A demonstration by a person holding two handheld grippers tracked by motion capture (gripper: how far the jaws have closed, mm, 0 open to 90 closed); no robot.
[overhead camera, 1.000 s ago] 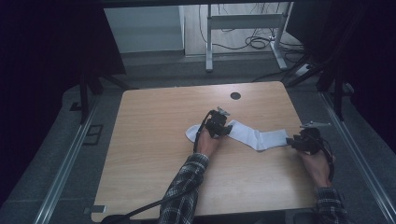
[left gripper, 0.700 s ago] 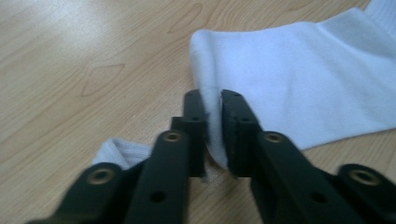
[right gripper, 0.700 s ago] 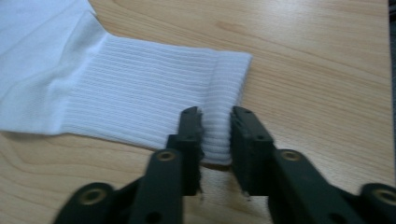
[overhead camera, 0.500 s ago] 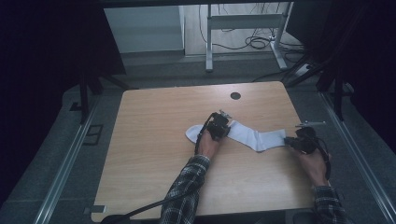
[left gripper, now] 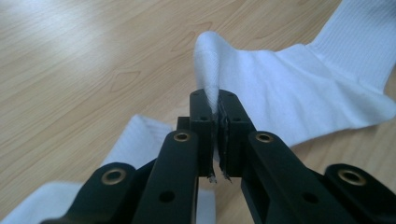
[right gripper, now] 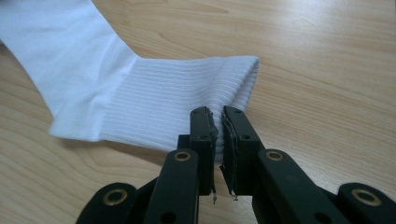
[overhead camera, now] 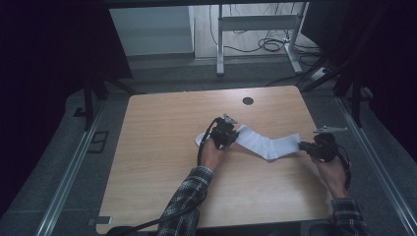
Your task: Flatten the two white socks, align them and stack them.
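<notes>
The wooden table [overhead camera: 162,147] takes up the middle of the high view, its light grain running across the frame, with a small dark round hole [overhead camera: 248,101] near its upper edge. A white sock [overhead camera: 260,142] lies stretched across the table just right of centre, running from the centre toward the right of the frame, its ribbed cuff at the right end.

The person's left hand [overhead camera: 211,155] comes up from the bottom centre in a plaid sleeve [overhead camera: 189,204] and holds the left gripper [overhead camera: 227,132] at the sock's left part. In the left gripper view the sock [left gripper: 299,88] spreads over the upper right, and the two black jaws are pressed together on a raised fold of its fabric, pulled up into a peak above the tabletop.

The right hand [overhead camera: 332,172] enters from the lower right and carries the right gripper [overhead camera: 310,147] at the sock's right end. In the right gripper view the jaws pinch the edge of the ribbed cuff [right gripper: 187,112], which lies flat on the wood at centre frame.
</notes>
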